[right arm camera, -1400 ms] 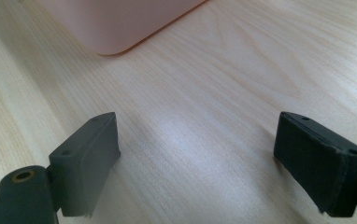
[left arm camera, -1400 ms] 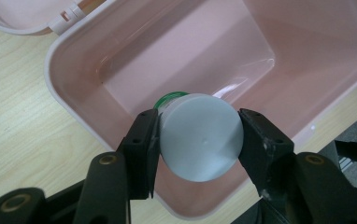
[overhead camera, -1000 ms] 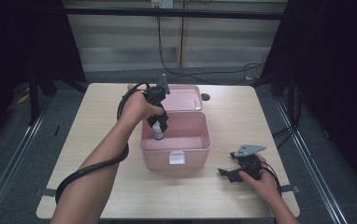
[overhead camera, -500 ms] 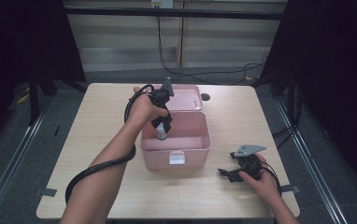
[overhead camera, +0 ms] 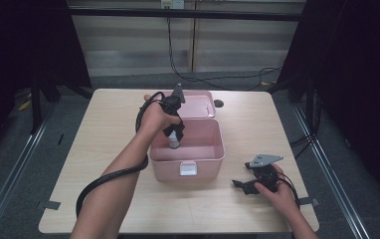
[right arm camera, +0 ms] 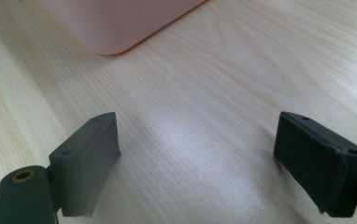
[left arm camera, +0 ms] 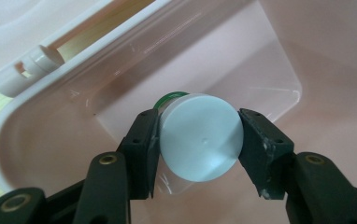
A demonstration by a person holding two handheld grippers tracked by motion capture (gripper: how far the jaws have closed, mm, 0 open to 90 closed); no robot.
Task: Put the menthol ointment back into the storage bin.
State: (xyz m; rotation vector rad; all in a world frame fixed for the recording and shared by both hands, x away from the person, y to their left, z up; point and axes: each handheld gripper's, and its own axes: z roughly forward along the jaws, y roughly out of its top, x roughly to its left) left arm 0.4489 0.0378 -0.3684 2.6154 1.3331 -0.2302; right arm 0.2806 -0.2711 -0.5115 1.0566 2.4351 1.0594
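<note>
A pink plastic box stands open at the middle of the table, its lid folded back behind it. My left gripper points down into the box and is shut on a small clear bottle with a white cap and a green ring beneath the cap. The bottle hangs inside the box near its left wall. My right gripper rests low on the table to the right of the box, open, with only bare wood between its fingers.
The wooden table has free room on both sides of the box. A small dark round spot lies beside the lid. A corner of the pink box lies ahead of the right gripper. Black cables trail from both grippers.
My left gripper has sunk with the bottle deeper into the pink box. The right gripper has kept still.
</note>
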